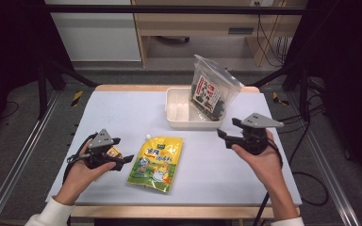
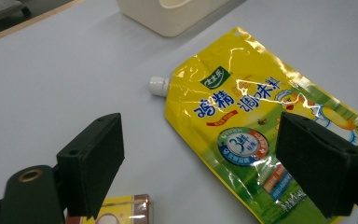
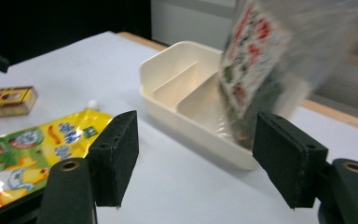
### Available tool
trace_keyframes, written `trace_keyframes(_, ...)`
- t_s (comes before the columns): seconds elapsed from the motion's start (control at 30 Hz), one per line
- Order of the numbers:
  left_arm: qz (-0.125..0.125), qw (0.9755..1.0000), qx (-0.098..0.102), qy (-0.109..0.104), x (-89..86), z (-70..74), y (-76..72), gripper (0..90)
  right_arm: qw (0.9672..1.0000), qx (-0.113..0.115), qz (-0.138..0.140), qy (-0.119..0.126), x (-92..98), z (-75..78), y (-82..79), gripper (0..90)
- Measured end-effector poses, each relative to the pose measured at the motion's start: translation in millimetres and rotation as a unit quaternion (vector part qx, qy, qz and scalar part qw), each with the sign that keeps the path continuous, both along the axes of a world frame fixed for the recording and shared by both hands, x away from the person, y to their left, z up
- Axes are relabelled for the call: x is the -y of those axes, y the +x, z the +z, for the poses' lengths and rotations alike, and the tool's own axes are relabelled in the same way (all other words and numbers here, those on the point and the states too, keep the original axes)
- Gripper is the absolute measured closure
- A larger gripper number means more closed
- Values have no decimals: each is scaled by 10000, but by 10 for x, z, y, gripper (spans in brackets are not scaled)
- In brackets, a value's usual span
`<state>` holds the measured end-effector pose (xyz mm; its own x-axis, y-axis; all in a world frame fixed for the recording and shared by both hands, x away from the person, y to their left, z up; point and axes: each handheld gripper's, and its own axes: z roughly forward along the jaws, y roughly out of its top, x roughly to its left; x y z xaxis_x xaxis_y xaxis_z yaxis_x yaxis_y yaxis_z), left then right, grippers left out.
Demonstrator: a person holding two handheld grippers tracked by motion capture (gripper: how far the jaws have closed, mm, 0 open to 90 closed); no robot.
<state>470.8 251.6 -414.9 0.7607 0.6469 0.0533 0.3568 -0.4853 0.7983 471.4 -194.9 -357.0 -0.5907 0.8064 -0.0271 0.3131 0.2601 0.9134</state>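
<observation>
Both grippers stood open and empty over a pale table [image 1: 122, 113] bearing a tray, two bags and a small box.

From above, the clear bag of dark snack [image 1: 212, 89] stood tilted in the right end of the cream tray [image 1: 174, 115], and the yellow spouted pouch [image 1: 156, 163] lay flat near the front edge. The right gripper [image 1: 230, 134] hovered by the tray; its own view showed the tray's inner divider and the blurred bag. The left gripper [image 1: 122, 159] sat at the pouch's left edge; its own view showed the pouch's white cap [image 2: 158, 86] and, below one jaw, the small yellow box [image 2: 121, 211].
</observation>
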Motion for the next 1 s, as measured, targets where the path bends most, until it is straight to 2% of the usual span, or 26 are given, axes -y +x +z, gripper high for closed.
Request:
trace_keyframes(0.2, 0, 10000, 34, 26, 58, -77, -169, 140, 9988, -283, 359, -147, -459, -269, 52, 251)
trace_keyframes(0.37, 25, 10000, 53, 14, 47, -113, -319, 117, 9976, -598, 318, -165, -689, -452, 175, 235)
trace_keyframes(0.43, 51, 10000, 71, -16, 20, -132, -364, 114, 9964, -731, 347, -251, -757, -518, 238, 212)
trace_keyframes(0.57, 91, 9999, 55, 6, -5, -187, -351, 101, 9943, -942, 441, -214, -875, -629, 305, 189)
trace_keyframes(0.63, 127, 9999, 37, 28, -19, -212, -340, 92, 9933, -1013, 487, -287, -909, -663, 332, 187)
trace_keyframes(0.73, 185, 9998, 51, -13, -44, -221, -339, 75, 9908, -1228, 528, -220, -937, -699, 387, 218)
trace_keyframes(0.8, 230, 9997, 44, -14, -54, -226, -341, 74, 9907, -1232, 551, -195, -952, -724, 424, 237)
trace_keyframes(0.87, 273, 9996, -12, 1, -57, -253, -350, 73, 9886, -1371, 588, -195, -984, -745, 454, 234)
trace_keyframes(1.0, 324, 9995, -47, 46, -67, -284, -394, 73, 9866, -1467, 666, -255, -1060, -800, 504, 236)
